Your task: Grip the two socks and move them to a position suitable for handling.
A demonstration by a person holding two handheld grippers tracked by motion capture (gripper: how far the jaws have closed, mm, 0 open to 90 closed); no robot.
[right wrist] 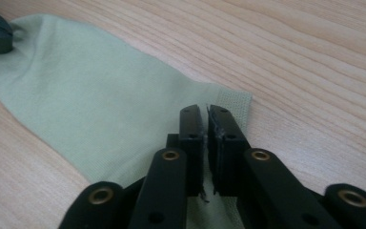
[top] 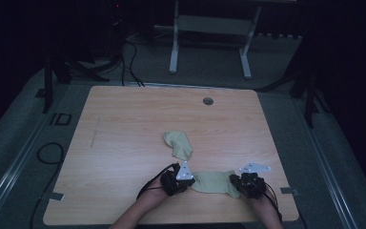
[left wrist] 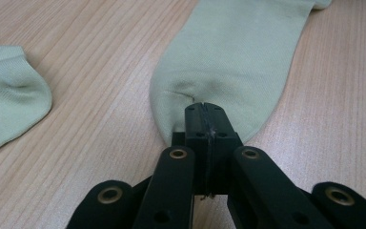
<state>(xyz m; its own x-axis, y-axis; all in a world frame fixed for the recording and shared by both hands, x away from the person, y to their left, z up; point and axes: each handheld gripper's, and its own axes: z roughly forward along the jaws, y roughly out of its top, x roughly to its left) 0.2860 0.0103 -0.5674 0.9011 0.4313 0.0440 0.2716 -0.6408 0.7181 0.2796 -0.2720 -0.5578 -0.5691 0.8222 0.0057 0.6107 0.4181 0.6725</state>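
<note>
The near sock (top: 214, 182) is clamped at its toe by the left gripper (left wrist: 203, 119) and at its cuff by the right gripper (right wrist: 205, 125); thin bites could slip if pulled.

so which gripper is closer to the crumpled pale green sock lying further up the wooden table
Left. The left gripper sits just below the crumpled pale green sock, clamping the flat sock; the right gripper holds that flat sock's other end, farther off.
</note>
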